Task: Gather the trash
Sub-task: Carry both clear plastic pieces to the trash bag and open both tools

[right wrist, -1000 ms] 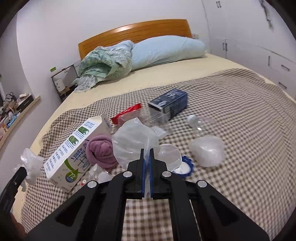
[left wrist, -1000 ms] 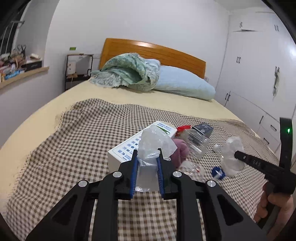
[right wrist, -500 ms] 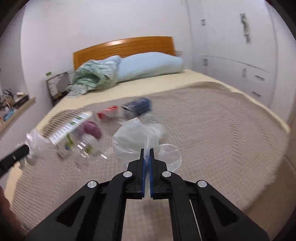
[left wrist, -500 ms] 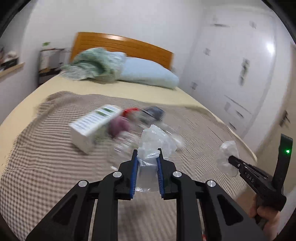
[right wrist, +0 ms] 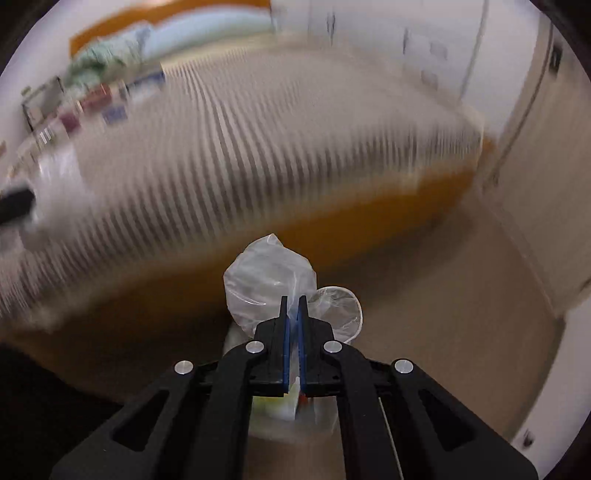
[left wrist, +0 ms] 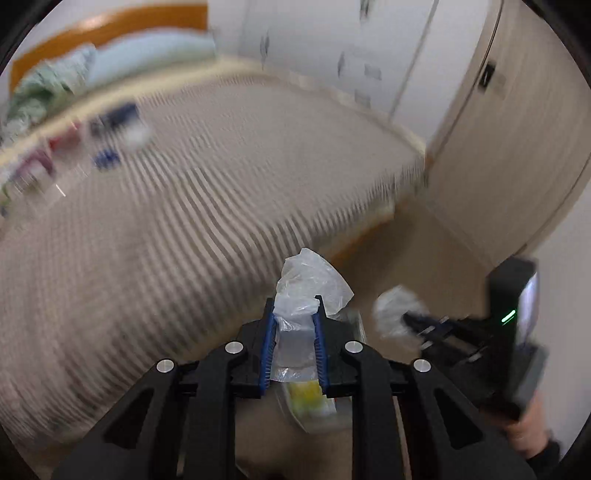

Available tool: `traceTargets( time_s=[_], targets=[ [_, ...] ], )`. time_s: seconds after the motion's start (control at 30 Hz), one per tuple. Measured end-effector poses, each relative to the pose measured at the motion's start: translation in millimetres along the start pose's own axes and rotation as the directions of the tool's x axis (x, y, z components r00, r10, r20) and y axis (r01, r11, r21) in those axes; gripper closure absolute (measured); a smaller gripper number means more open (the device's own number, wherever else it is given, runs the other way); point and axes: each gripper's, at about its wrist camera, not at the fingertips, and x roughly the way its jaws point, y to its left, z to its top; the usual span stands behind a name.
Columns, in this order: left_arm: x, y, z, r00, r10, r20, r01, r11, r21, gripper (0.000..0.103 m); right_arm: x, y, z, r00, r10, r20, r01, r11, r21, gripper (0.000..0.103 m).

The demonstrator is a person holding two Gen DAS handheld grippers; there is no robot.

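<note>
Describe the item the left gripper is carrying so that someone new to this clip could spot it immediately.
Start at the checked bed cover and follow it down to its near edge, where the left gripper hangs over the floor. Between its blue pads is a crumpled clear plastic bag. Unlike the right gripper's blurred whitish wad, it is sharp and see-through.

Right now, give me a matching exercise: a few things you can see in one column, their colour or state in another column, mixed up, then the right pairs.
Things:
1. left gripper
2. right gripper
3. headboard
4. pillow

Colour or state:
A. light blue
B. shut on a thin fold of clear plastic bag
C. orange-brown wood
D. clamped on a thicker wad of crumpled clear plastic

Pairs: 1-D, 2-B, 3-C, 4-A
</note>
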Motion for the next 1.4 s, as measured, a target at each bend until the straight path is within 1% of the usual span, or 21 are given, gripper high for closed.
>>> traceTargets(
  time_s=[0.07,0.13,0.23,0.3,0.43,0.47,0.5,0.53,0.63,0.77,0.9,1.0,1.03,1.07,1.1,1.13,1.2,1.23,1.27,1.33,1.4],
  targets=[
    [34,-9,-11,0.991,0.009,-0.131,-0.015,0.999,-0.042,0.086,44,-10,-34,0.993,0.017,-0.114,-0.014,1.0,0.028,0.1],
    [59,-13,-21,0.973,-0.02,-0.23,0.001,0.997,-0.082,0.086,86,-16,-65,0.977,0.035,-0.211,-0.025,0.998,0.053,0.1],
    [85,-25,-36,0.952,0.027,-0.304,-0.045,0.998,-0.054,0.086,147,-20,-108,0.938,0.065,-0.341,-0.036,0.995,0.091,0.099],
    [101,-31,-44,0.936,0.063,-0.345,-0.075,0.997,-0.022,0.086,171,-21,-123,0.921,0.062,-0.384,-0.026,0.995,0.098,0.099],
    [146,-45,-64,0.867,0.118,-0.484,-0.13,0.991,0.008,0.085,206,-20,-153,0.882,0.027,-0.471,-0.001,0.998,0.056,0.095],
    [158,-49,-69,0.846,0.152,-0.51,-0.148,0.988,0.048,0.085,208,-18,-158,0.88,0.001,-0.476,0.014,1.0,0.028,0.078],
    [167,-54,-72,0.831,0.183,-0.525,-0.163,0.983,0.086,0.085,206,-19,-161,0.883,-0.016,-0.468,0.024,1.0,0.011,0.052],
    [178,-58,-76,0.815,0.209,-0.541,-0.173,0.978,0.117,0.085,203,-21,-162,0.89,-0.02,-0.455,0.029,0.999,0.012,0.044],
    [211,-61,-86,0.772,0.274,-0.573,-0.215,0.962,0.17,0.084,177,-40,-163,0.928,0.029,-0.371,0.01,0.995,0.104,0.042],
    [264,-60,-111,0.686,0.333,-0.647,-0.284,0.941,0.183,0.084,142,-74,-168,0.955,0.041,-0.295,0.024,0.977,0.214,0.042],
    [304,-64,-142,0.628,0.334,-0.703,-0.281,0.939,0.196,0.084,110,-112,-178,0.972,0.05,-0.229,0.036,0.934,0.355,0.042],
    [323,-73,-164,0.603,0.334,-0.725,-0.248,0.942,0.229,0.084,99,-135,-186,0.975,0.05,-0.215,0.047,0.904,0.424,0.042],
    [330,-74,-172,0.588,0.363,-0.723,-0.26,0.931,0.256,0.071,97,-138,-187,0.976,0.047,-0.212,0.051,0.9,0.433,0.042],
    [330,-74,-175,0.582,0.373,-0.723,-0.27,0.927,0.261,0.054,97,-141,-188,0.977,0.041,-0.209,0.056,0.897,0.438,0.042],
    [330,-72,-178,0.572,0.38,-0.727,-0.28,0.924,0.262,0.045,99,-140,-188,0.978,0.033,-0.207,0.063,0.897,0.438,0.042],
    [334,-69,-182,0.554,0.388,-0.737,-0.292,0.919,0.265,0.034,101,-139,-188,0.978,0.022,-0.209,0.073,0.898,0.435,0.042],
    [337,-64,-184,0.534,0.391,-0.75,-0.305,0.916,0.261,0.033,107,-134,-191,0.974,0.005,-0.225,0.094,0.899,0.427,0.042],
    [336,-60,-183,0.525,0.397,-0.753,-0.318,0.912,0.259,0.029,109,-132,-192,0.974,0.011,-0.227,0.089,0.899,0.428,0.042],
    [334,-56,-179,0.524,0.399,-0.753,-0.336,0.908,0.248,0.023,110,-130,-192,0.974,0.023,-0.226,0.079,0.898,0.432,0.042],
    [329,-52,-174,0.534,0.398,-0.746,-0.363,0.905,0.223,0.023,111,-126,-191,0.973,0.04,-0.227,0.063,0.902,0.427,0.042],
    [325,-52,-171,0.535,0.404,-0.742,-0.367,0.902,0.227,0.023,111,-119,-190,0.972,0.041,-0.23,0.058,0.912,0.407,0.042]
  ],
)
